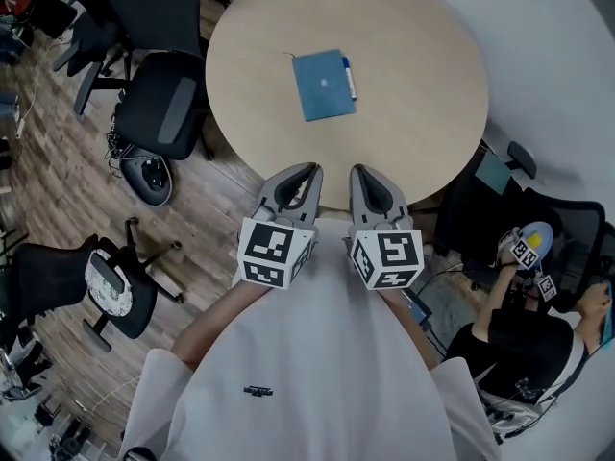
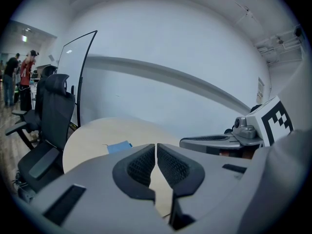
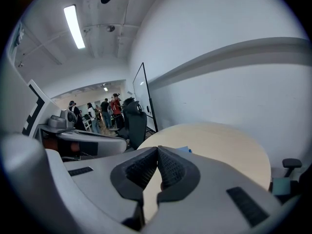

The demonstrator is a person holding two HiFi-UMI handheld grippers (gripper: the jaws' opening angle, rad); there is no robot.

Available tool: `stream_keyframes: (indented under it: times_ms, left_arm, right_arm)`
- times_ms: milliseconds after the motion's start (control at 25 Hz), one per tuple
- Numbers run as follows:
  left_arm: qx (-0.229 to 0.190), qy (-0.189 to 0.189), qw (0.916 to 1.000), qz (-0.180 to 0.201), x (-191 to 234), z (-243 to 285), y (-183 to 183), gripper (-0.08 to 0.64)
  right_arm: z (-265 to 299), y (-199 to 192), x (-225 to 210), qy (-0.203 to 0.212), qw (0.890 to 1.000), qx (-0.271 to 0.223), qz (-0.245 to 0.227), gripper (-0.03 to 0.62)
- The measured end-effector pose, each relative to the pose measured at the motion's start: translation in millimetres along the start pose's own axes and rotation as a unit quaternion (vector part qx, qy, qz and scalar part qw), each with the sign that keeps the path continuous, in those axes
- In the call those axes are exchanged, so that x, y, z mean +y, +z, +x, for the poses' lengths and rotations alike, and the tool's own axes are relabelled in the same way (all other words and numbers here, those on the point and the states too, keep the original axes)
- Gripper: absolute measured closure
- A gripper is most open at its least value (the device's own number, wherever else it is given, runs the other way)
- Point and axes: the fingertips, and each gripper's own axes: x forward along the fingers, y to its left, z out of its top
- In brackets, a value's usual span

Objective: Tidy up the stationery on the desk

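A round pale wooden table [image 1: 413, 152] fills the upper centre of the head view. A blue rectangular notebook [image 1: 323, 84] lies near its middle, with a blue-and-white pen [image 1: 349, 77] touching its right edge. At the table's near rim, the left gripper [image 1: 311, 169] and right gripper [image 1: 356, 171] sit side by side, jaws pressed together and holding nothing. Black office chairs [image 1: 163, 113] crowd the left.
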Motion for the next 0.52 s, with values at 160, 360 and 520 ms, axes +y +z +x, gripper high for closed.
stream_keyframes:
  times_ms: [160,360,520]
  left_arm:
    - [0.002,0.003,1.0,-0.006,4.9,-6.1,-2.8,0.529]
    - [0.002,0.002,1.0,-0.007,3.9,-9.0,-5.4,0.529]
    - [0.0,0.003,1.0,-0.009,6.0,-12.5,-6.0,0.529]
  right_arm:
    - [0.9,-1.0,8.7,0.005,1.0,0.002,-0.002,0.56]
    - [-1.3,-3.8,11.9,0.005,1.0,0.004,-0.006,0.56]
    - [-1.7,-4.5,14.2,0.004,1.0,0.003,-0.006,0.56]
